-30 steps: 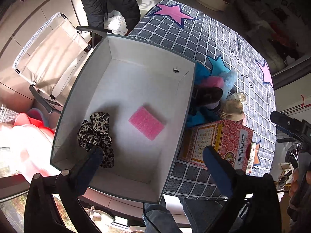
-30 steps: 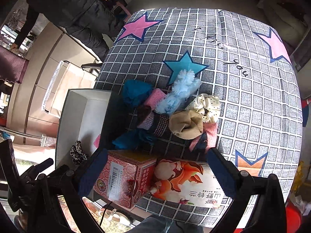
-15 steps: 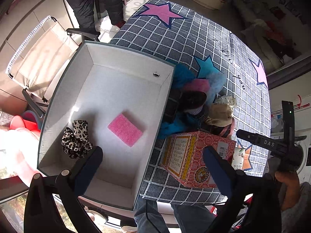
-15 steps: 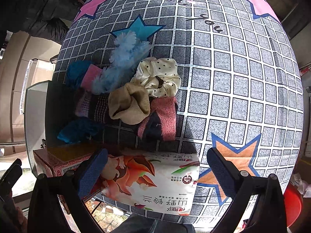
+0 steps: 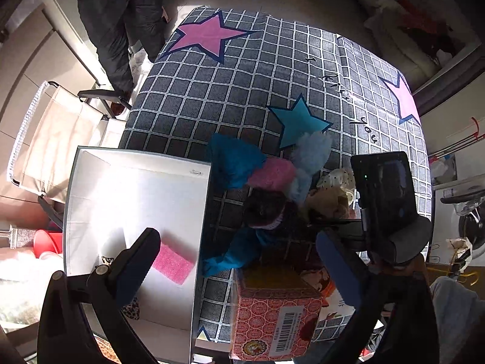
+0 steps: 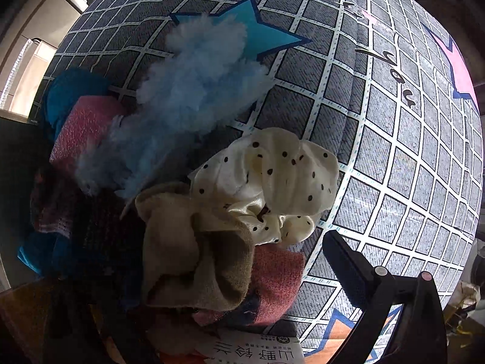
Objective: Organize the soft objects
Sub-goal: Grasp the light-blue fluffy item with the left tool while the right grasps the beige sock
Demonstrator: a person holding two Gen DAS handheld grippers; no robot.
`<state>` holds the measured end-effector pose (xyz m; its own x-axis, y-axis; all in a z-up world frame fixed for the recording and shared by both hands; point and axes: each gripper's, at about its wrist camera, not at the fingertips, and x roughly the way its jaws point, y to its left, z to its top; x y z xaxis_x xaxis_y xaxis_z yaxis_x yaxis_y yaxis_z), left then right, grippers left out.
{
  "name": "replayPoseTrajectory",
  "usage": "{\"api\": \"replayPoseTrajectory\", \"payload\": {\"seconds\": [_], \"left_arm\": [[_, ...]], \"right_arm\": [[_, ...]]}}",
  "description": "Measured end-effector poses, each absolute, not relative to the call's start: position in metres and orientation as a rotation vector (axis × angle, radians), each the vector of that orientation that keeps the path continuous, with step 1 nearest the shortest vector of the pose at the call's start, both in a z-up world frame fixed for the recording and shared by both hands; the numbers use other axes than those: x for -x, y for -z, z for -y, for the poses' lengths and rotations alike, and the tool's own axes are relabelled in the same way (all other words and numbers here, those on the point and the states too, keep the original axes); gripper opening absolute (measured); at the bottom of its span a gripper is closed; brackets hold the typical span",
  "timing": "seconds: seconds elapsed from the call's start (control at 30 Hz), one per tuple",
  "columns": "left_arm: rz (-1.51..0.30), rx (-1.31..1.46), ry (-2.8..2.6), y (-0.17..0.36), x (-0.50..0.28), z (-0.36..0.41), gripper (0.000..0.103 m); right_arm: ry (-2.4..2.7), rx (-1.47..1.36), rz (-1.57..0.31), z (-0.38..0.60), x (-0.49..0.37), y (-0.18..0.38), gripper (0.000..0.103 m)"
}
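A heap of soft things lies on the checked cloth: a cream dotted scrunchie (image 6: 272, 179), a beige sock (image 6: 197, 257), a fluffy light-blue piece (image 6: 194, 91), a pink sponge (image 6: 81, 127) and dark socks. My right gripper (image 6: 230, 276) is open, low over the beige sock and scrunchie; only its right finger (image 6: 351, 270) shows. My left gripper (image 5: 239, 261) is open and empty, above the white box's (image 5: 136, 188) right wall. The box holds a pink sponge (image 5: 172, 262) and a leopard scrunchie (image 5: 132, 309). The heap (image 5: 272, 182) also shows in the left wrist view.
A red patterned carton (image 5: 272, 312) and a snack bag (image 6: 248, 352) lie at the table's near edge beside the heap. A folding chair (image 5: 60, 139) and a standing person (image 5: 121, 21) are left of the table. The right tool's body (image 5: 385, 200) hangs over the heap.
My right gripper has come down close over the heap, which now fills its view. My left gripper has shifted right from over the box toward the heap and the carton.
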<state>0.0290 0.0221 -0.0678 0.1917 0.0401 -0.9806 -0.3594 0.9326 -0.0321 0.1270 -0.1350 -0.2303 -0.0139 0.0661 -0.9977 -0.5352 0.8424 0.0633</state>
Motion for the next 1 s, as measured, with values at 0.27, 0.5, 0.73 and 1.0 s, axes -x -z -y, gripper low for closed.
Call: {"api": "replayPoseTrajectory", "payload": {"seconds": [0.27, 0.5, 0.73, 1.0], "left_arm": [[-1.434, 0.036, -0.193, 0.121, -0.121, 0.041, 0.103], [-1.546, -0.046, -0.168, 0.191, -0.167, 0.064, 0.097], [-1.622, -0.136, -0.128, 0.231, -0.185, 0.080, 0.097], [-1.654, -0.110, -0.120, 0.251, -0.186, 0.078, 0.090]], "right_arm": [[-0.310, 0.271, -1.483, 0.231, -0.188, 0.227, 0.103], [-0.274, 0.121, -1.482, 0.298, -0.202, 0.210, 0.103], [-0.330, -0.050, -1.485, 0.336, -0.208, 0.195, 0.103], [-0.447, -0.031, -1.539, 0.254, -0.224, 0.210, 0.103]]}}
